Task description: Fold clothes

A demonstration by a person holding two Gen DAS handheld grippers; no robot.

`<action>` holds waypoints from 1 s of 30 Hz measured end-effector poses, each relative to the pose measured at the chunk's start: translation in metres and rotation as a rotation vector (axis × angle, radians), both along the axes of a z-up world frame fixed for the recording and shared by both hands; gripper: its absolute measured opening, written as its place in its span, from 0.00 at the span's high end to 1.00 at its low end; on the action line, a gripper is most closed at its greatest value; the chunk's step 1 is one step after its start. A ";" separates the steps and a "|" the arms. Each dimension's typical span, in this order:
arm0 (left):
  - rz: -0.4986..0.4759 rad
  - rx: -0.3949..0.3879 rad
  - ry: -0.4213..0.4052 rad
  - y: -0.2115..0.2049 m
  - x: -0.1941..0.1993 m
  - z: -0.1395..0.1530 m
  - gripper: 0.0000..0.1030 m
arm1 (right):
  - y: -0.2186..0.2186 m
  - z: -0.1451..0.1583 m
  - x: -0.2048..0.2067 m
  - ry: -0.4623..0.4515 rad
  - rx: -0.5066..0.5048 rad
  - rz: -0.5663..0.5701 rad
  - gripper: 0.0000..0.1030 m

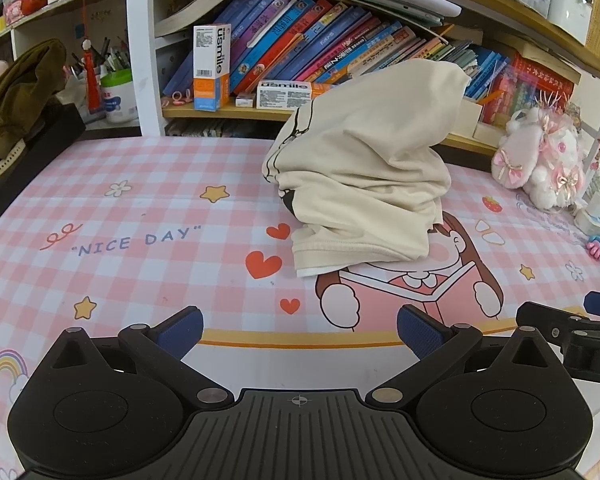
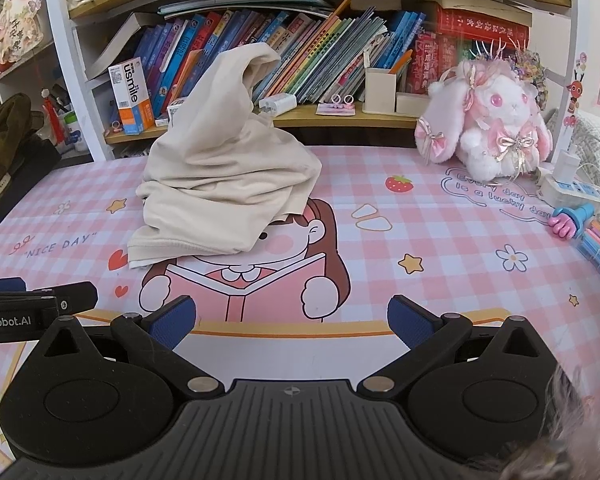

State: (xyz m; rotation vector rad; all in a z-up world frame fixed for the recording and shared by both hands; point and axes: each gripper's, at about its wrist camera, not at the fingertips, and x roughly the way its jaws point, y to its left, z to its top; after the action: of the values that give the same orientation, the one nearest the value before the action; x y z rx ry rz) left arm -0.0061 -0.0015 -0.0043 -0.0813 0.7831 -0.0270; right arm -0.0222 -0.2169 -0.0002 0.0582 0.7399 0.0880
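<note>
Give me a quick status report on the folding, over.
Left gripper open, empty. Right gripper open, empty. Beige garment heaped on the mat, unfolded, untouched. Nothing between grippers and garment.

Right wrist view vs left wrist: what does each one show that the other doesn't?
Only the right wrist view shows the white power strip, the strawberry print in full and the mat's "Every day is a lucky day" text.

Only the left wrist view shows the second, flat usmile box clearly and the rainbow print.

Both show the crumpled beige garment heaped on the pink checked mat, the plush rabbit, and both grippers open and empty: left gripper, right gripper.
</note>
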 end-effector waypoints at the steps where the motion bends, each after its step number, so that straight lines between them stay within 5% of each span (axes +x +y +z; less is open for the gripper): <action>1: 0.001 0.000 0.000 0.000 0.000 0.000 0.00 | 0.000 0.000 0.000 0.000 0.000 0.000 0.00; 30: 0.020 0.018 0.010 -0.004 0.002 -0.001 0.00 | -0.003 -0.003 0.000 0.002 0.014 0.001 0.00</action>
State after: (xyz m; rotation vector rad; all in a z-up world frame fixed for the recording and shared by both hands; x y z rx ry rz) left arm -0.0046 -0.0055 -0.0052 -0.0722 0.7926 -0.0002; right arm -0.0218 -0.2196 -0.0029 0.0714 0.7413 0.0941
